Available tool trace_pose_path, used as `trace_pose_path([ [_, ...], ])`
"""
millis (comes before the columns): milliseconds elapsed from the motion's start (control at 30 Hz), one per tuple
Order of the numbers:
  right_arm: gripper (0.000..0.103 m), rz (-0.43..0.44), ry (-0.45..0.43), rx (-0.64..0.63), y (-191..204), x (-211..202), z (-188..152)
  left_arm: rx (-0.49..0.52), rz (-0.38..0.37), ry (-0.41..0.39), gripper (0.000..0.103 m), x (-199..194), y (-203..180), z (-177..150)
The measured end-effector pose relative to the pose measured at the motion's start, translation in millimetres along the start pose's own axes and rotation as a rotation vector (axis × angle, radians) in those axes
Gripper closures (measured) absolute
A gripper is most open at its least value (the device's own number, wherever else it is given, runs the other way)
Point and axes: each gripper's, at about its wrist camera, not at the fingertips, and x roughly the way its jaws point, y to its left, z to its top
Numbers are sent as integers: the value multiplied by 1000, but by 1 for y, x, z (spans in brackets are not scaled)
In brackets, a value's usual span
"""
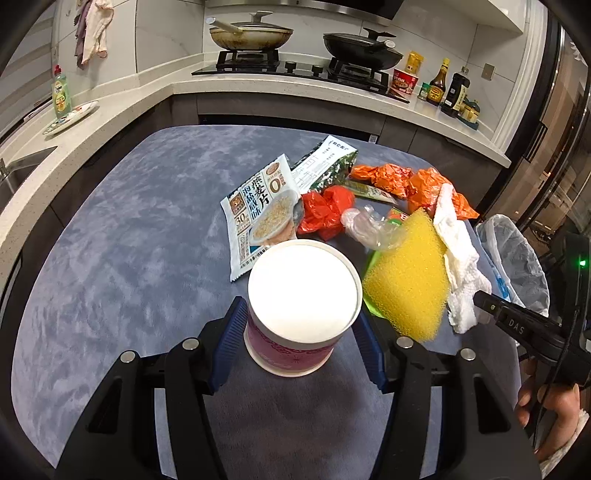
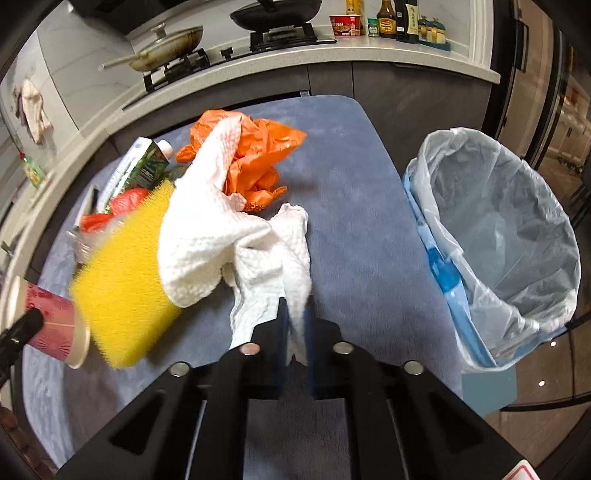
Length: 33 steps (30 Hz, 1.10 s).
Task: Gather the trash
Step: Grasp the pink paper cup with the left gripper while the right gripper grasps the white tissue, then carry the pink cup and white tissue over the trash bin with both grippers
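My left gripper (image 1: pixel 301 332) is shut on a pink paper cup (image 1: pixel 303 295) with a white inside and holds it upright over the blue table mat (image 1: pixel 129 266). The cup also shows in the right wrist view (image 2: pixel 55 328). My right gripper (image 2: pixel 297 325) is shut on a white paper towel (image 2: pixel 229 236), which drapes over a yellow sponge (image 2: pixel 125 288). The towel (image 1: pixel 458 254) and sponge (image 1: pixel 406 280) show in the left wrist view too. More trash lies behind: an oatmeal packet (image 1: pixel 258 214), a red bag (image 1: pixel 325 210), orange bags (image 2: pixel 258 155), a green carton (image 2: pixel 144 166).
A bin lined with a clear bag (image 2: pixel 498 236) stands right of the table. Behind is a kitchen counter (image 1: pixel 295 88) with a stove, two pans (image 1: pixel 251 35) and sauce bottles (image 1: pixel 447 88). A sink (image 1: pixel 14 177) is at left.
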Motion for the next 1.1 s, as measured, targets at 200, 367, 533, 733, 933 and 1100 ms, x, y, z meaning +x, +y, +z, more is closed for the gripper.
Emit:
trace_pose_path([
  [200,99,30,-36,12,-9,-38,-15,11,-16,3,49,-10,-11,-9],
  [367,99,61,-39,20,-15,-63,-26,28,-38,3,49,-19,-25,-17],
  [533,86,29,-19,23,-20,-69,-45,42,-49,5,49,-27,-33,-24],
  [733,53,39,-116,11,-15,-84,-26,48,-55,11,49,-29,-38,-25],
  [933,53,98,-80,-24,7,-47,-3,47,-54,11,49,-30,-38,-24],
  [1100,93,123,-18,-29,15,-22,2,37,-46,13,49,-29,-34,-22],
])
